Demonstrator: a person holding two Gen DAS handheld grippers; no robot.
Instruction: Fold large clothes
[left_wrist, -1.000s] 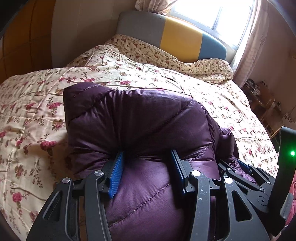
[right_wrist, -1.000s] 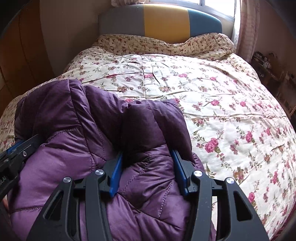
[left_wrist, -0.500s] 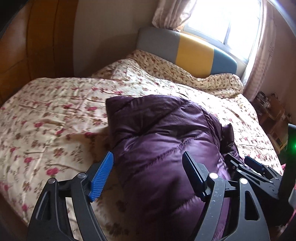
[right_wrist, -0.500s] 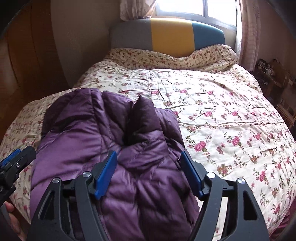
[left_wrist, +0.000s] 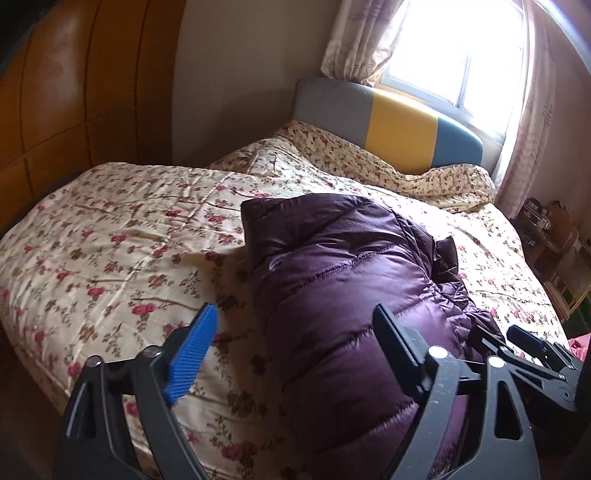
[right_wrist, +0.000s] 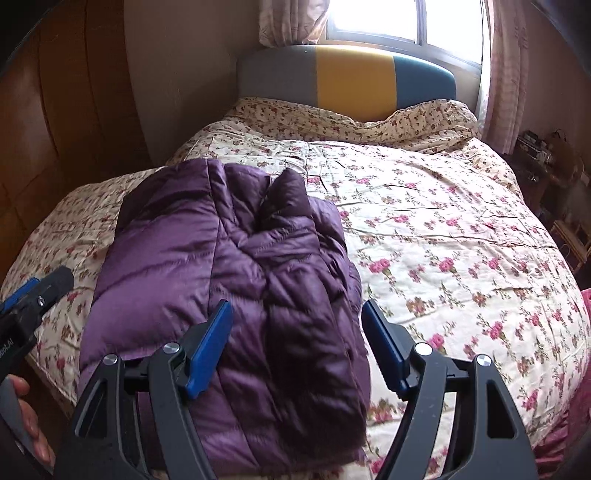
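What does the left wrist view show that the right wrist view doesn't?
Left wrist only: the right gripper at the jacket's far edge, and its own left gripper, jaws opening clear of the fabric. Right wrist only: a hand at the lower left corner. Both: the folded purple jacket on the floral bedspread, the headboard and the window.

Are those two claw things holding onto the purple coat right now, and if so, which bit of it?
Nothing is held. The left gripper, its jaws opening, and the right gripper hang clear above the folded purple jacket.
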